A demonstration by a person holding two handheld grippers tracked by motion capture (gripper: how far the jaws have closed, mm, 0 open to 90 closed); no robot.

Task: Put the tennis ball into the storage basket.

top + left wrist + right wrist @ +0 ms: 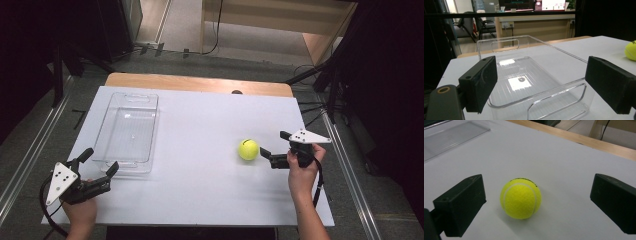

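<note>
Ball (248, 149) on worktop (200, 180), right hand-held gripper (272, 150) wide, lining up; left hand-held gripper (100, 162) wide at clear bin (127, 131). Next: advance, close squarely.

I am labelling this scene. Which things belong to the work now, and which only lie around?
In the work:
ball, before the open right claw
clear bin, before the open left claw

Lying around:
table
wooden board
</note>
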